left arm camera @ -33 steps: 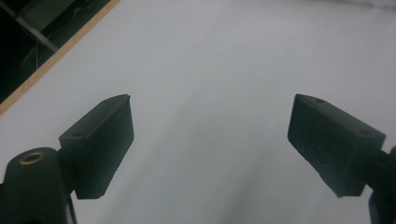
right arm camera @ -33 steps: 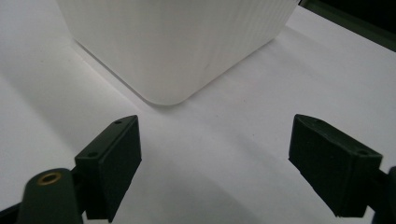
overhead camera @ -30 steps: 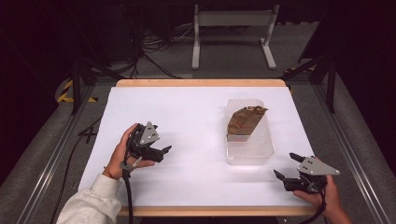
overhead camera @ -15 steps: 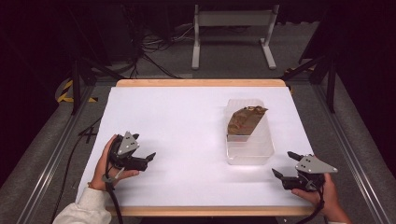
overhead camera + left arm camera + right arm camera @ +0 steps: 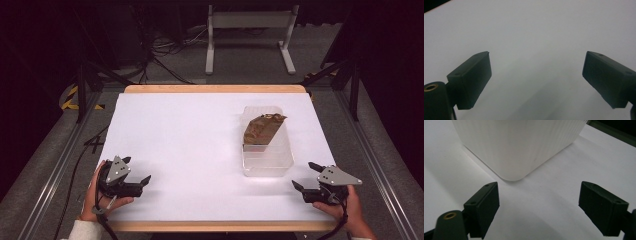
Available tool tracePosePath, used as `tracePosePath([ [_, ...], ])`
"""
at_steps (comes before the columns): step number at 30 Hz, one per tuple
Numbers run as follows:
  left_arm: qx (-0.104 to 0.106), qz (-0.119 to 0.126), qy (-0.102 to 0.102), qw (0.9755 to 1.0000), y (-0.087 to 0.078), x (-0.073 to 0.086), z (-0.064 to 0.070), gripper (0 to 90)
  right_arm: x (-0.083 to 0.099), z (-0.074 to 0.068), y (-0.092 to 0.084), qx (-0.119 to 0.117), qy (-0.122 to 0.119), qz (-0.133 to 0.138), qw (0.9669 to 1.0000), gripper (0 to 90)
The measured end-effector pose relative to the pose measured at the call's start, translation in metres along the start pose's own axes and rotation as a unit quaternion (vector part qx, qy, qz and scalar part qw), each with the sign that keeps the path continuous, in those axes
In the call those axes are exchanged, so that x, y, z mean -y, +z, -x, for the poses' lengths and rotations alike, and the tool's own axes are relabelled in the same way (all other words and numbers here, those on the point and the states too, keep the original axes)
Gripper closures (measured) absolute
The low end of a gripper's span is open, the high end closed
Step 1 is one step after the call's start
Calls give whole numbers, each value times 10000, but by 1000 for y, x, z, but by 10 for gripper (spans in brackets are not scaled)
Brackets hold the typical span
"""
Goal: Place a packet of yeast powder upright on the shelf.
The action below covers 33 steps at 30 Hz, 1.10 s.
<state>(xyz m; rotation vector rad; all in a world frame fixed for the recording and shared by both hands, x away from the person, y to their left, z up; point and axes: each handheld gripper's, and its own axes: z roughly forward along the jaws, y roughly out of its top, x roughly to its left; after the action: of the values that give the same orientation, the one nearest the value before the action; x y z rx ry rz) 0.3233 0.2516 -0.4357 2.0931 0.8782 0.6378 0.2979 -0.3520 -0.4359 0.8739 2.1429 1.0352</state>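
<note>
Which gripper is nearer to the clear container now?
Right. The right gripper sits just off the near right corner of the container; the left gripper is far across the table, at its near left.

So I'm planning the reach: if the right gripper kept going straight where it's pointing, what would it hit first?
Most likely the near corner of the clear plastic container, dead ahead of the open right gripper; bare white table lies between.

From my right gripper's camera the clear tub [image 5: 519, 145] is cut off at the top edge — its contents hidden; overhead, the brown packet [image 5: 262, 129] is too small to read.
</note>
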Motion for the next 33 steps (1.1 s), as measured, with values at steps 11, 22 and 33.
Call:
tracePosePath([
  [11,-158,305,-566,9978,-12,22,5,79,2,4,1,-19,30,28,10000,175],
  [22,-153,333,-477,9982,-9,21,12,76,-2,-1,1,20,-83,20,10000,174],
  [33,-163,303,-459,9984,-4,16,14,74,-1,1,2,-31,-48,37,10000,175],
])
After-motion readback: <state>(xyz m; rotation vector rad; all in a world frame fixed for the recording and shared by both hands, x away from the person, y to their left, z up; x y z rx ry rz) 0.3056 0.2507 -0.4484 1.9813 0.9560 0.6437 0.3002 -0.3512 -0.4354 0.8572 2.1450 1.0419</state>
